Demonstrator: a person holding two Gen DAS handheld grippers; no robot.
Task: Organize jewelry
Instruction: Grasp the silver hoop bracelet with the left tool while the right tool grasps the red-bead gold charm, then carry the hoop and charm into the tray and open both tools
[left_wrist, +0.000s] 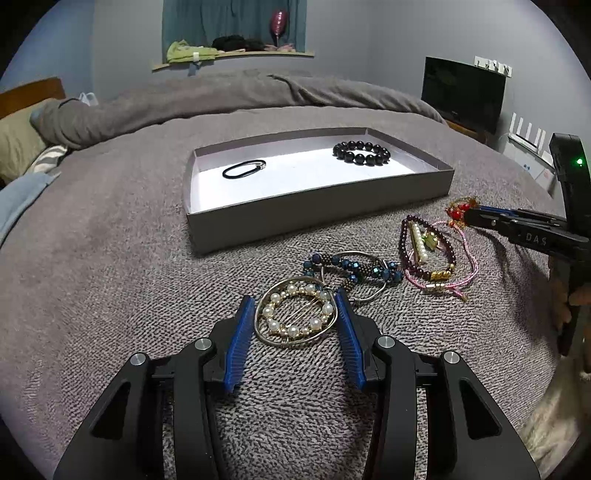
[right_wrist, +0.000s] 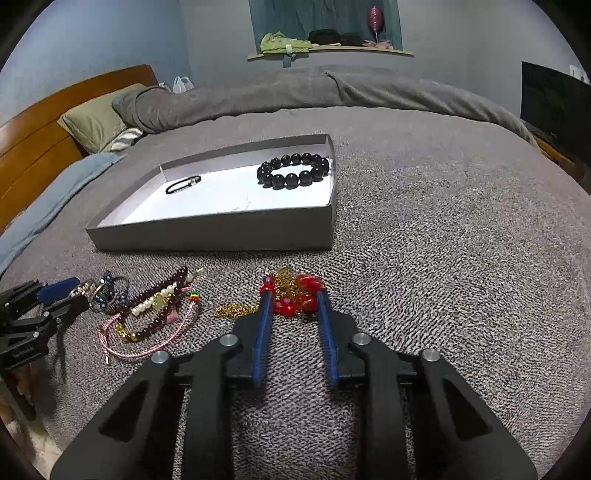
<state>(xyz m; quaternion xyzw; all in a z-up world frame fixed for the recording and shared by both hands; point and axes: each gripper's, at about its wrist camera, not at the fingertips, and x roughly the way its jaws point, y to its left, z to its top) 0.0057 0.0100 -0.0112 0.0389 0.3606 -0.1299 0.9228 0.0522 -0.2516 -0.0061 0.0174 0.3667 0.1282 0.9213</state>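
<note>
On a bed (right_wrist: 461, 240) covered in a nubbly grey knit blanket, the right claw (right_wrist: 293, 299) has its blue pads nearly shut on a tangle of red beads and gold chain (right_wrist: 295, 295), whose loose tail trails to the claw's left. The left claw (left_wrist: 295, 314) stands half open around a round pearl-and-wire hair clip (left_wrist: 295, 314), not clearly gripping. Lifted, the chain may snag the knit or slip out short of the shallow grey cardboard tray (right_wrist: 221, 232) beyond the claws.
</note>
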